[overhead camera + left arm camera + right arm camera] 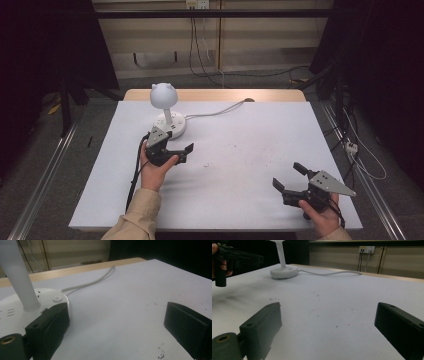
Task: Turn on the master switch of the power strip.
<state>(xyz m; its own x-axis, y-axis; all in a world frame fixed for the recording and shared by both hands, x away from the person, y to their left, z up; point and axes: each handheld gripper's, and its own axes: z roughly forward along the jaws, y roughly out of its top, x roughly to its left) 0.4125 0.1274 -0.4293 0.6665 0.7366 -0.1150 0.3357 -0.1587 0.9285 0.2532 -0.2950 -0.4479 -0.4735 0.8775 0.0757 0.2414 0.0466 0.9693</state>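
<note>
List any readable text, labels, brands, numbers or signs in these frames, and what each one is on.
No words, brands or numbers can be read.
Lamp base: a round button bears a faint symbol, too blurred to read; small slot-like marks beside it are not text.
Wall socket plate: no legible marking.
Left hand-held gripper and right hand-held gripper: no print visible.
</note>
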